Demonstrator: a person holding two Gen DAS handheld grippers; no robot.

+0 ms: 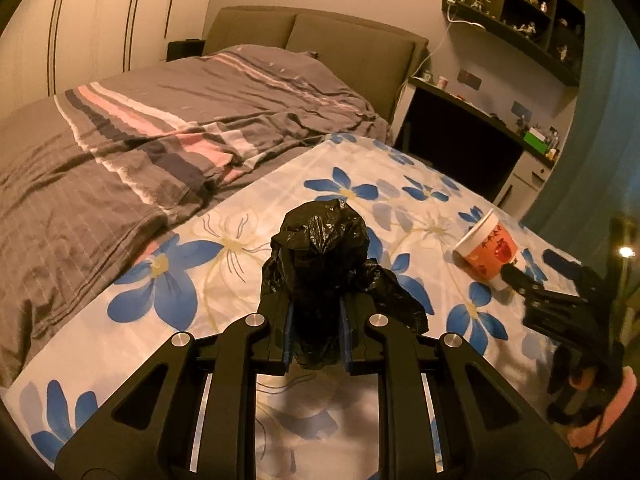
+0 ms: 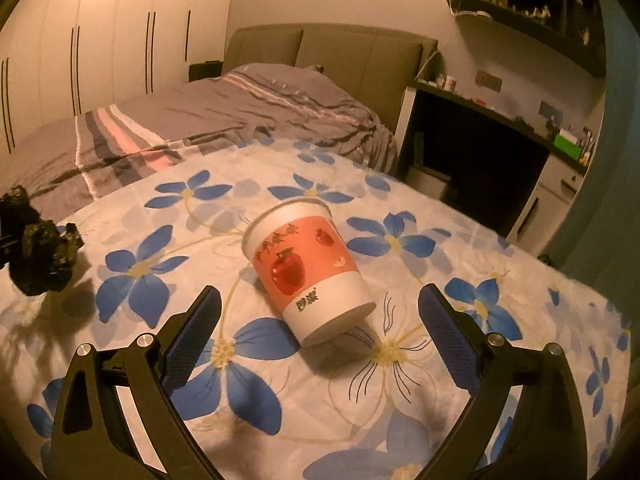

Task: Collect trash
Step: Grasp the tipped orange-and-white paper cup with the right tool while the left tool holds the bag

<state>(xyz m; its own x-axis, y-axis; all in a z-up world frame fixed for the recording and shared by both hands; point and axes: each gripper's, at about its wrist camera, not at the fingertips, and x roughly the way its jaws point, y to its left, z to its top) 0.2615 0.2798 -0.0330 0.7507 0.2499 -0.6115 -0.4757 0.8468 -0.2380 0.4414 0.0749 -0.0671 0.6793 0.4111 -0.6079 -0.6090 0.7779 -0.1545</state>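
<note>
Left wrist view: the left gripper (image 1: pixel 318 320) is clamped on a crumpled black trash bag (image 1: pixel 320 256), held above the flower-print cover (image 1: pixel 240 240) of the bed.

Right wrist view: the right gripper (image 2: pixel 320 332) is spread wide with nothing between its fingers; the paper cup (image 2: pixel 306 270) lies on its side on the cover just ahead of the gap, rim pointing away, base toward the camera, nearer the bed's right edge. The bag shows at the far left, well apart from the cup. A grey striped duvet (image 2: pixel 224 120) lies beyond, toward the headboard (image 2: pixel 360 52).

L tool (image 1: pixel 318 320) clamped, R tool (image 2: pixel 320 320) agape.
</note>
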